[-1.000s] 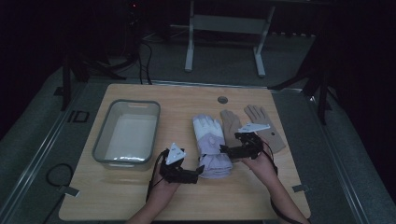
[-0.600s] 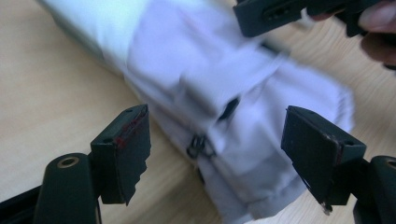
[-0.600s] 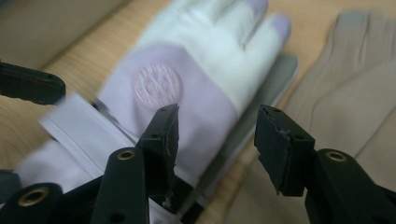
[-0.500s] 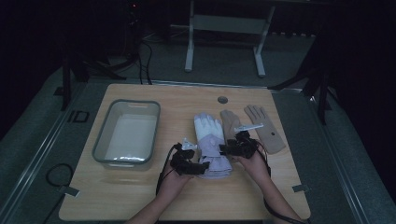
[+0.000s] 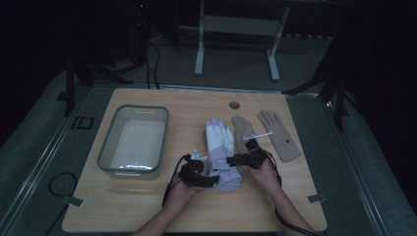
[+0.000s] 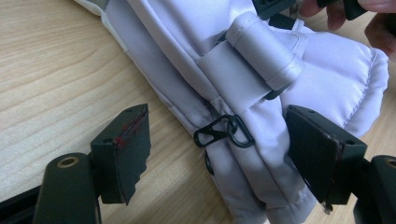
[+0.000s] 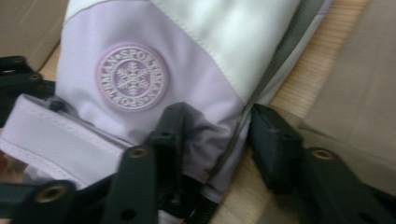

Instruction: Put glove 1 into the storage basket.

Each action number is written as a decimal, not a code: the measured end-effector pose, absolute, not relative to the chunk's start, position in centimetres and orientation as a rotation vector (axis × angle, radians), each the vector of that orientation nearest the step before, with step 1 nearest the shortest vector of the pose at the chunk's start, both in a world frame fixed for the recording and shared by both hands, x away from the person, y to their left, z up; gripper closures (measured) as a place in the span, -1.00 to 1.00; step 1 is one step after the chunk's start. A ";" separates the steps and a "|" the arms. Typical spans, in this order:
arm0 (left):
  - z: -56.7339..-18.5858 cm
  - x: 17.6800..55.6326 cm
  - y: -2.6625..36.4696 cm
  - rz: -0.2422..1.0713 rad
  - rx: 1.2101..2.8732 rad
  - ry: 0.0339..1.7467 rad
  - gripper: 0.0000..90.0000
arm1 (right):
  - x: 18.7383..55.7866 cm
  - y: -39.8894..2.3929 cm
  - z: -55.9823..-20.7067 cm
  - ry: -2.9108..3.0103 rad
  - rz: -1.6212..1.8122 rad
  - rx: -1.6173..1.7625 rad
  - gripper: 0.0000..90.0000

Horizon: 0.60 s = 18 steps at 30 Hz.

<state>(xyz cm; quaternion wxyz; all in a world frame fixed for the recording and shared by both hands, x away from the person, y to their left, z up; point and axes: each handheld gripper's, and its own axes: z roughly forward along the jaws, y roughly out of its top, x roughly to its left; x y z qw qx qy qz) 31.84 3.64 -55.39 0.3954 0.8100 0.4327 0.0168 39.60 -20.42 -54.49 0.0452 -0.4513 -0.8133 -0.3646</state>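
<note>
Dark room, wooden bench (image 5: 147, 206) | padded white glove (image 5: 220, 142) lies at centre, soft, light, slippery | left tool (image 6: 219, 154) spread around cuff at 6 o'clock, not pinching | right tool (image 7: 215, 140) closing on cuff edge | grip your seam.

A round, pale lilac embroidered patch (image 7: 131, 77) on the padded lilac-and-white ski glove (image 7: 196, 56) reads "SPORTSMAN" around a snowflake, partly blurred.

Smooth, perhaps nylon glove (image 6: 243, 60) — wood-grain table (image 6: 51, 70)
</note>
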 end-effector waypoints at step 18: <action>-54.4 32.2 3.7 -0.101 2.117 1.069 0.45 | 35.3 -15.9 -53.1 -3.102 -1.032 -1.344 0.81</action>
